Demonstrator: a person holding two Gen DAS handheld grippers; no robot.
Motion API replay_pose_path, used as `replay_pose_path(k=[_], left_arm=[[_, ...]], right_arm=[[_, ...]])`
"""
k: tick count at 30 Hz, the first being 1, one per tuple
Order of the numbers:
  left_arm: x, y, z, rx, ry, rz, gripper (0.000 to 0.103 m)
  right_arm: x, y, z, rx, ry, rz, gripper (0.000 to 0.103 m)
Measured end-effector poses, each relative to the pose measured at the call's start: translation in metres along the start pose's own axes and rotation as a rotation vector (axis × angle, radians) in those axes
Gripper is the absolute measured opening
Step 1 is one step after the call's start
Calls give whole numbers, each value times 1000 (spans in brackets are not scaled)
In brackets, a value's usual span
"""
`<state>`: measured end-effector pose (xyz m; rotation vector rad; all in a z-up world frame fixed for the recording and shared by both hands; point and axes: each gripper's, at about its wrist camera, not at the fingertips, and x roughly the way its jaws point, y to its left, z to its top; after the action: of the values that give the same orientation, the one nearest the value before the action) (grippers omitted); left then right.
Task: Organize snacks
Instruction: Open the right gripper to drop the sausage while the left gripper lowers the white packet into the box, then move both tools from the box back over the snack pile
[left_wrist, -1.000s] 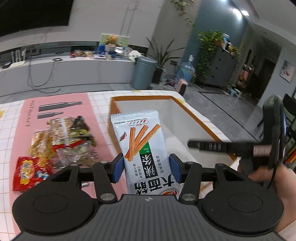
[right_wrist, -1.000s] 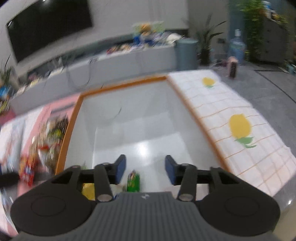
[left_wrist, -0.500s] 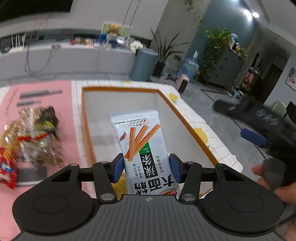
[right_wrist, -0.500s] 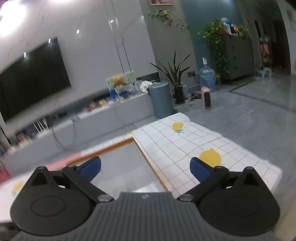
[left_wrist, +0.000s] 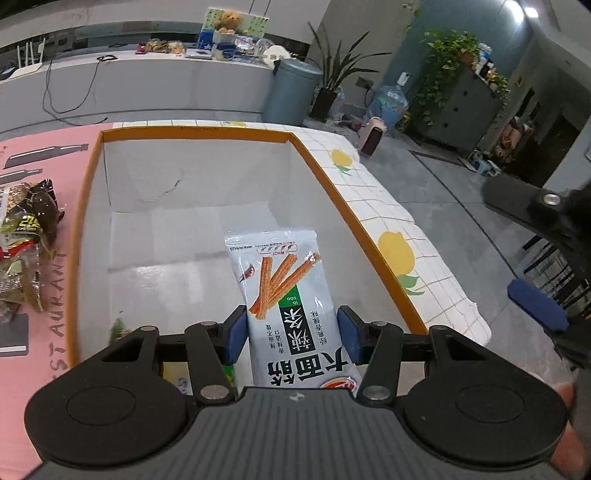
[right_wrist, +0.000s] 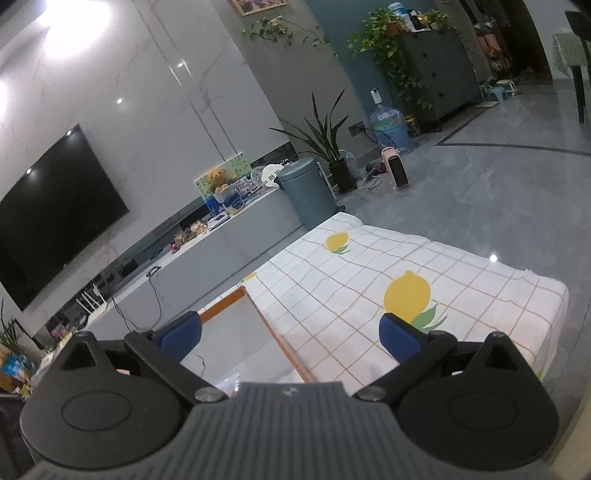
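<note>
Loose snack pile (left_wrist: 26, 243) at far left on the pink mat. Left gripper (left_wrist: 291, 334) pinching a white snack packet (left_wrist: 286, 291) over the orange-rimmed box (left_wrist: 369, 236). Right gripper (right_wrist: 290, 334) spread wide, empty, above the lemon-print cloth (right_wrist: 461, 295).

The left wrist camera sits just behind its tongs (left_wrist: 291, 334) and looks steeply down into the orange-rimmed box (left_wrist: 369, 236), close above it. The right wrist camera, behind its own wide-spread tongs (right_wrist: 291, 332), faces shallower and tilted, out over the lemon-print cloth (right_wrist: 369, 266) toward the TV (right_wrist: 55, 218) wall. Both views share the box's corner, the cloth, the grey bin (left_wrist: 295, 92), the plant (left_wrist: 332, 74) and the long cabinet (left_wrist: 166, 85).
</note>
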<state>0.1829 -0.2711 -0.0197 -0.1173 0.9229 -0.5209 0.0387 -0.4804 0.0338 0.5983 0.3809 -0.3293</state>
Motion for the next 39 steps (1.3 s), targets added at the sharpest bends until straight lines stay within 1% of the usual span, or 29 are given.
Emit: replay_pose_path(k=[3,6,9,12,16,22,23,26,27,30,32,39], left_arm=[[8,-3,3,-56,42,41,59],[11,-3,5,-91,56,36,59],[11,-9,5,-83,46,53,58],[12,-9,3,-73,35,94,58],[15,-7,5,-96,48,85,58],[11,-14,8,-54,17,75,58],[10,-15,9,-49,13,73,59],[7,-17,8,-42,23,69,72],[6,-17,7,-41,24,67,74],[-1,-17,8,-30,18,66,77],[-7,-17,9,-26,9,65,78],[-50,-5,14,-17,-54,54,80]], right_arm=[[0,-2,1,7,-4,14,100],[0,-4,0,13,-4,16,100],[1,-6,0,17,2,17,100],[0,-8,-1,26,4,14,100],[-1,-9,-1,31,5,23,100],[1,-9,0,33,11,20,100],[1,-8,-1,33,11,19,100],[2,-8,0,31,11,19,100],[2,-8,0,30,11,19,100],[1,-7,0,23,7,16,100],[1,-5,0,12,2,13,100],[-6,11,-2,-50,-24,47,100]])
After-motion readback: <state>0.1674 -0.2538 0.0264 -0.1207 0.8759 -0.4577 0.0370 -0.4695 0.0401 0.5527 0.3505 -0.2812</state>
